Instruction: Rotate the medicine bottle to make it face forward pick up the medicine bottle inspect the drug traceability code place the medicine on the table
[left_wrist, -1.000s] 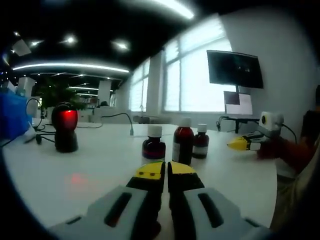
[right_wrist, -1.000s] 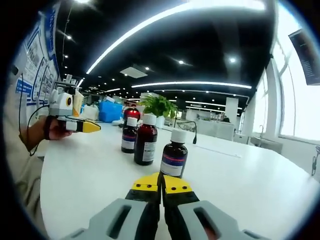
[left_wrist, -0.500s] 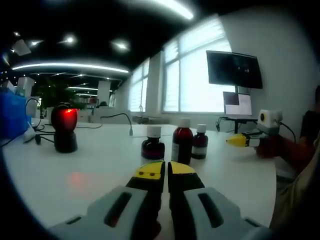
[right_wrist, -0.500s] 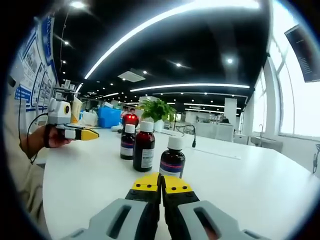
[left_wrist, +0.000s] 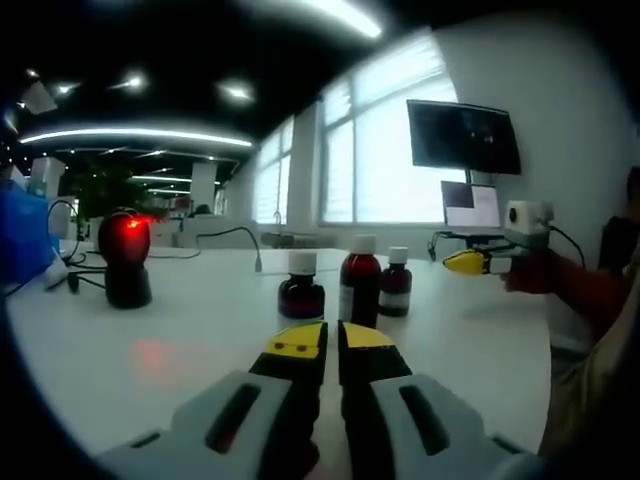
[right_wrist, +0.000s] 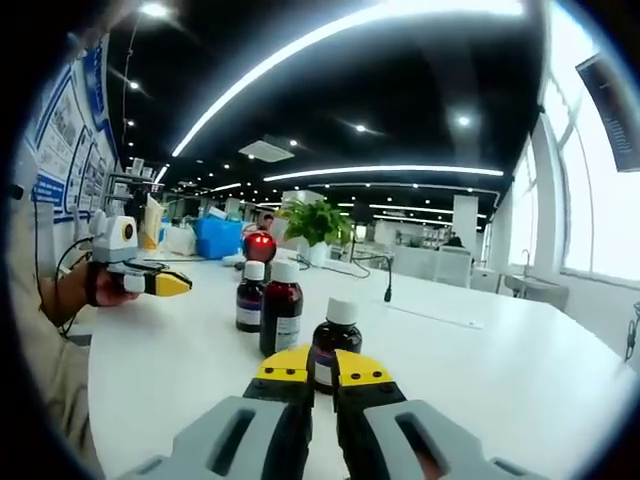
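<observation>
bottles: three brown medicine bottles with white caps, clustered mid-tabletop, upright. In the right gripper view the nearest medicine bottle (right_wrist: 331, 344) stands just past the jaw tips, the tall medicine bottle (right_wrist: 281, 311) behind it, the far medicine bottle (right_wrist: 250, 299) beside that. All three rest on the tabletop (right_wrist: 500, 370); none is lifted.
right hand-held gripper (right_wrist: 324, 366): jaws nearly together, a thin gap, nothing between them. Lined up on the nearest bottle, probably to turn its label forward. Seen from the left gripper view it hovers far right, yellow tips aimed at the cluster.
left hand-held gripper (left_wrist: 331, 337): jaws clenched, empty, low over the tabletop, aimed at the same cluster. Looks like it is waiting.
scanner: black barcode scanner (left_wrist: 124, 256) with red light, standing far left; red glow falls on the tabletop in front of it. Likely there for the traceability-code check.
stage: judging by the layout, the rotate step has not started; no contact with any bottle.
risk: bottles stand close together, so a nudge on one could tip its neighbour.
</observation>
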